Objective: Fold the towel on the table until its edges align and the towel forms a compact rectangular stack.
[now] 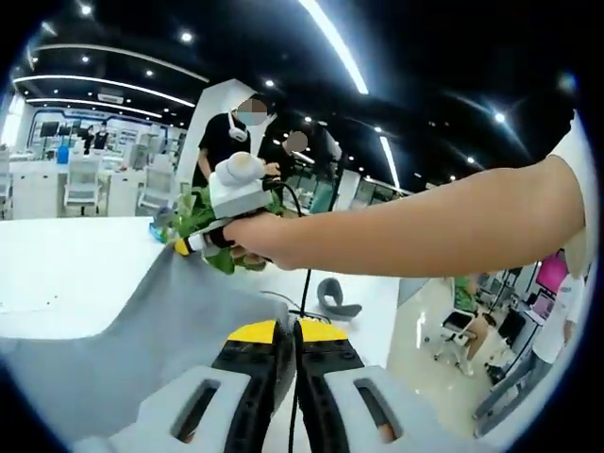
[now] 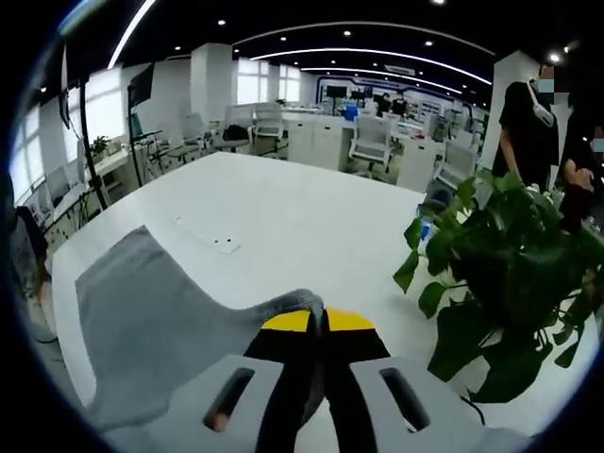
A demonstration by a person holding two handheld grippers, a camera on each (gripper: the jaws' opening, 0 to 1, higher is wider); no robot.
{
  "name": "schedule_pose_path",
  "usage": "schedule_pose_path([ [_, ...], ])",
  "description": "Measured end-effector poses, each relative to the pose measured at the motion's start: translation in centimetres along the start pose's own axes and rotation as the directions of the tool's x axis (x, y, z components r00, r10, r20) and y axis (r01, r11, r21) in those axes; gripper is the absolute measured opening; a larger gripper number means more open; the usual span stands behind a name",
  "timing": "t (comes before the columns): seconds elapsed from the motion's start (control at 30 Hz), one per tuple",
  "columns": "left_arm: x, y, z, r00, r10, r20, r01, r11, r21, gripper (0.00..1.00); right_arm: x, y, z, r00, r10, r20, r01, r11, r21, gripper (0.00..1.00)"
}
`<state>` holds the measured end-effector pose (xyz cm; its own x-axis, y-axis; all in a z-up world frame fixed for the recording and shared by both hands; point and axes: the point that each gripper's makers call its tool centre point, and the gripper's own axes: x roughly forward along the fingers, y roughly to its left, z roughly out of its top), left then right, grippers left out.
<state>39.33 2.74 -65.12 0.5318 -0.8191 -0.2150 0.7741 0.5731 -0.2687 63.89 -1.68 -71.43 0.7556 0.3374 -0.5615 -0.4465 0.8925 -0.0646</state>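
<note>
Grey towel [image 2: 160, 321]: spread on the white bench [image 2: 283, 217] — two corners lifted.
Left tongs [image 1: 286, 332]: pinching a towel edge.
Right tongs [image 2: 319, 323]: clamped on another corner — beside a plant [image 2: 510, 274].

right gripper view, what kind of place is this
Most likely an open-plan office or lab: rows of white desks with office chairs, a large white table holding the grey towel, a potted plant, and recessed ceiling light strips.
</note>
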Motion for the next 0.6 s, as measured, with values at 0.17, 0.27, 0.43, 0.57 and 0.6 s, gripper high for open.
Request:
schedule_pose_path([
  [0.17,-2.1,1.9,0.3,0.999,0.037,-0.013,-0.036,0.998,0.054,0.06,0.0,1.3,1.5,1.0,0.002,0.004,-0.002,1.0,-0.001,0.01],
  [0.27,-3.7,2.7,1.0,0.999,0.051,0.001,-0.051,0.996,0.069,0.06,0.1,2.3,2.8,1.0,0.003,0.01,-0.003,1.0,0.0,0.01],
  [0.43,-5.8,3.6,1.7,0.998,0.065,0.015,-0.067,0.993,0.099,0.06,0.1,3.9,4.3,1.0,0.004,0.013,-0.004,1.0,-0.005,0.01],
  [0.57,-7.8,4.6,2.0,0.997,0.077,0.026,-0.08,0.99,0.117,0.06,0.3,5.2,5.4,1.0,0.01,0.014,-0.011,0.999,0.031,0.01],
  [0.6,-8.2,4.8,2.1,0.996,0.08,0.029,-0.083,0.99,0.118,0.06,0.3,5.7,5.7,1.0,0.012,0.014,-0.012,0.999,0.034,0.01],
])
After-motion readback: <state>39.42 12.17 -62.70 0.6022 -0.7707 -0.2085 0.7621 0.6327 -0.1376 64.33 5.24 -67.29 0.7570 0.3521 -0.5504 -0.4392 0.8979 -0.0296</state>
